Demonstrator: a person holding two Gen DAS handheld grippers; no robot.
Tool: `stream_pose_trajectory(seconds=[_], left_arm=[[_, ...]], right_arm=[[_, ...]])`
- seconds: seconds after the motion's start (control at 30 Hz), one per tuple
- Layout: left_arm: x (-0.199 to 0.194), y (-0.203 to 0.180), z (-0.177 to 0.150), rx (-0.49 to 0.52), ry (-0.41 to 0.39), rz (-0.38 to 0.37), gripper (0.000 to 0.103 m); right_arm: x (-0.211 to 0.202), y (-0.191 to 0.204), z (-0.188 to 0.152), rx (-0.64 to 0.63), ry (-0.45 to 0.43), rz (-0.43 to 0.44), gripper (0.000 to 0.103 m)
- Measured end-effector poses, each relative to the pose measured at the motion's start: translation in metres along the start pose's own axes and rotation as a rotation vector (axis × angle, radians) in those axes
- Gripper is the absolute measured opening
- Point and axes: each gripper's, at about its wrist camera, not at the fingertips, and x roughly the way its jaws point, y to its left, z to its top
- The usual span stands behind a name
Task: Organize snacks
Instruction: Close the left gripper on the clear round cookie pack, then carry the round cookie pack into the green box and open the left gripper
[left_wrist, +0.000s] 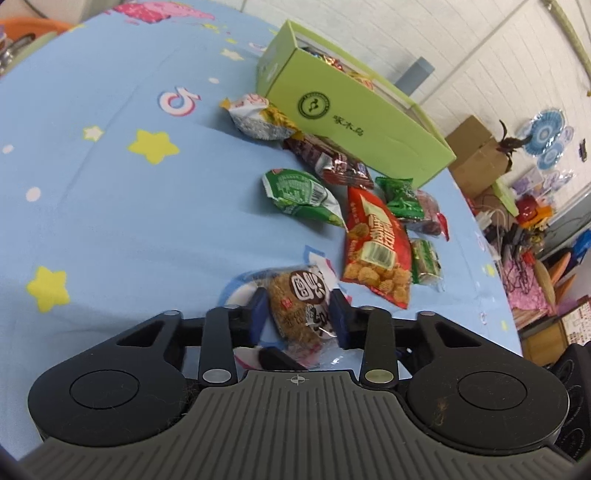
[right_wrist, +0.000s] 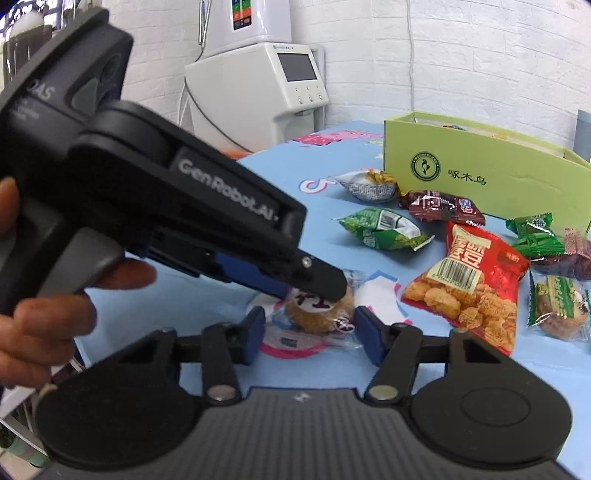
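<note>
**Brown cake packet framed by both grippers on a blue cloth**

Brown and crumbly inside clear wrap, a round cake packet (left_wrist: 301, 306) is seen lying on the blue star-printed cloth (left_wrist: 110, 206). It is bracketed by the blue fingers of the left gripper (left_wrist: 298, 314), which are set close against its two sides; whether the packet is actually pinched cannot be told. In the right wrist view the same packet (right_wrist: 317, 314) lies just ahead of the right gripper (right_wrist: 310, 334), whose fingers are spread apart, wider than the packet and clear of it. The left gripper (right_wrist: 325, 284) is seen there reaching down from the left onto the packet, held by a hand (right_wrist: 44, 295).

Just beyond and to the right of the fingers, a red bag of puffed snacks (left_wrist: 376, 251) is laid flat. Further ahead a green packet (left_wrist: 303, 195) and a dark red packet (left_wrist: 332, 162) are scattered. Farthest out, an open lime-green box (left_wrist: 354, 118) with wrapped sweets inside is set, a white packet (left_wrist: 255, 116) lying beside its near corner.
</note>
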Motion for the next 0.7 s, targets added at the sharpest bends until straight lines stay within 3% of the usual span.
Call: stream_pose_trajectory(seconds=[0.27, 0.53, 0.7], left_arm=[[-0.007, -0.032, 0.034, 0.026, -0.051, -0.070, 0.013], [0.016, -0.073, 0.146, 0.094, -0.156, -0.139, 0.013], [0.049, -0.082, 0.214, 0.124, -0.186, -0.082, 0.013]], right_arm=[[-0.017, -0.030, 0.028, 0.061, -0.067, 0.022, 0.065], [0.002, -0.083, 0.117, -0.032, -0.168, -0.062, 0.065], [0.047, -0.125, 0.174, -0.051, -0.166, -0.071, 0.065]])
